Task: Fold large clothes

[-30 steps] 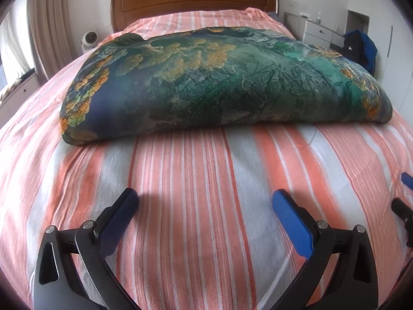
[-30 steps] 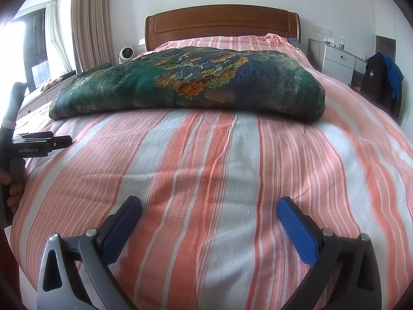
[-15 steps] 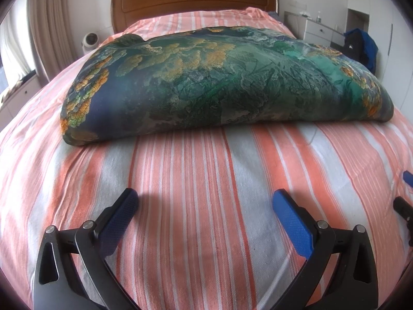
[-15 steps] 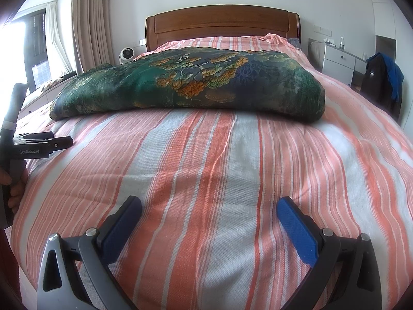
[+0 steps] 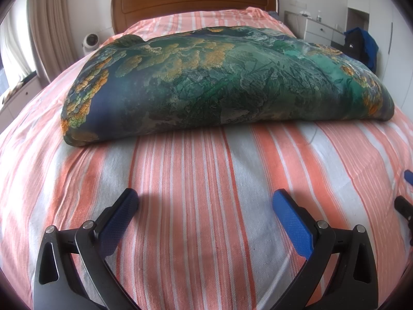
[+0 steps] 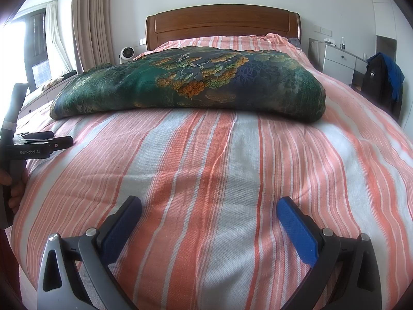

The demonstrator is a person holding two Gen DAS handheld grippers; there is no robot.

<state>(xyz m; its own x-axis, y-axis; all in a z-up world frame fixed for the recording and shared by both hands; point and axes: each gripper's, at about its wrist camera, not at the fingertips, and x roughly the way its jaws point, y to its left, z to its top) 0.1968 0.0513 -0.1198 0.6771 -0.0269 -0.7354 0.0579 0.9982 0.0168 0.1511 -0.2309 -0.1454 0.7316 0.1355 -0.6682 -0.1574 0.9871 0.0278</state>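
Observation:
A large green and blue quilt with orange-gold flower patterns (image 5: 219, 82) lies folded into a thick bundle across the middle of the bed (image 5: 206, 180); the right wrist view shows the same quilt (image 6: 191, 87). My left gripper (image 5: 205, 201) hovers open above the striped sheet, short of the quilt's near edge, holding nothing. My right gripper (image 6: 209, 206) is also open and empty over the sheet (image 6: 206, 168), further right. In the right wrist view the left gripper (image 6: 44, 143) shows at the left edge, held by a hand (image 6: 13, 186).
The bed has an orange and white striped sheet and a wooden headboard (image 6: 222, 25). A small white fan (image 6: 127, 53) stands left of the headboard beside curtains (image 6: 90, 20). A white drawer unit (image 6: 340, 62) and a dark bag with blue cloth (image 6: 384, 77) stand right of the bed.
Both grippers have barely shifted; the quilt appears very slightly closer in the left wrist view. Nothing was taken hold of or let go.

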